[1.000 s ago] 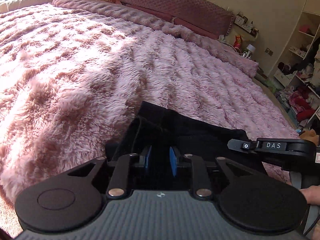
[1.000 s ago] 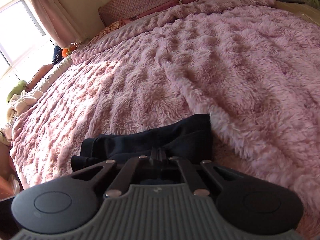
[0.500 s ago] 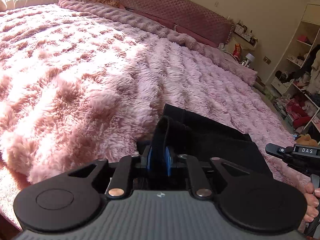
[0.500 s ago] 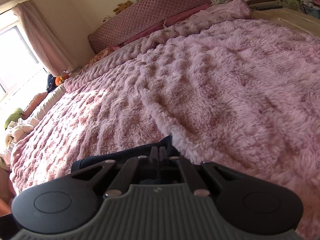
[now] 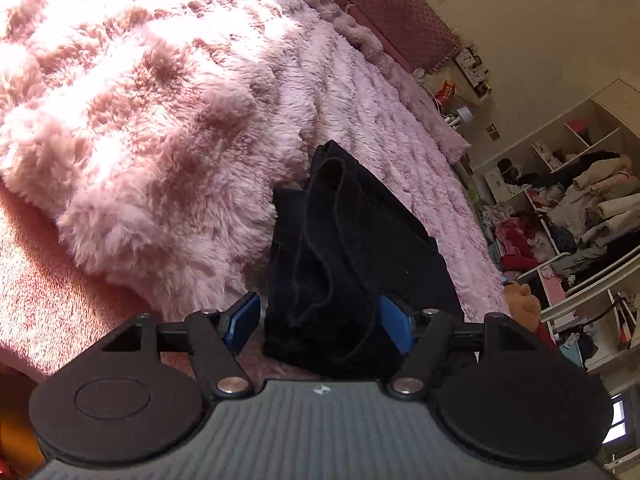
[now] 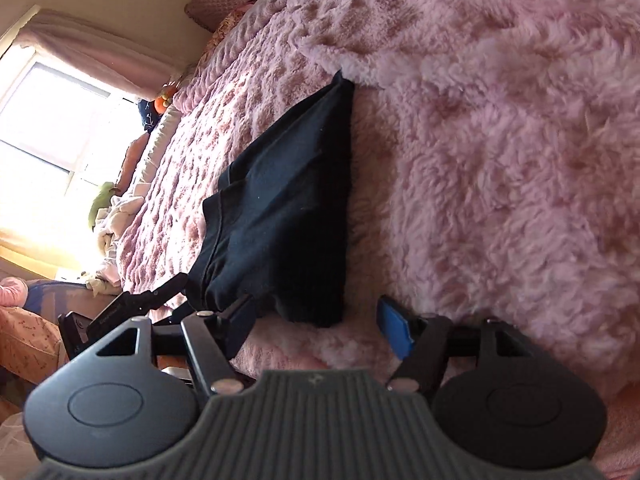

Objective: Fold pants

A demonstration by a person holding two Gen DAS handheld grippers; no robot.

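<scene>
The dark navy pants (image 6: pixel 288 200) lie folded in a compact stack on the fluffy pink blanket (image 6: pixel 500 140). In the left wrist view the pants (image 5: pixel 352 248) bunch up between my left gripper's blue pads (image 5: pixel 396 326). My left gripper (image 5: pixel 320 324) is open, its jaws wide on either side of the near end of the cloth. My right gripper (image 6: pixel 320 324) is open and empty, just short of the stack's near edge. The left gripper's body (image 6: pixel 120 312) shows at the lower left of the right wrist view.
The blanket's edge (image 5: pixel 132 264) drops off close to the left gripper. White shelves (image 5: pixel 580 200) full of clothes stand on the right. A padded headboard (image 5: pixel 392 12) runs along the far side. A bright window (image 6: pixel 52 132) and loose clothes (image 6: pixel 112 220) lie beyond the bed.
Both grippers have opened and let go of the pants. Both have rolled and drawn back a little, so the folded stack now rests on the blanket.
</scene>
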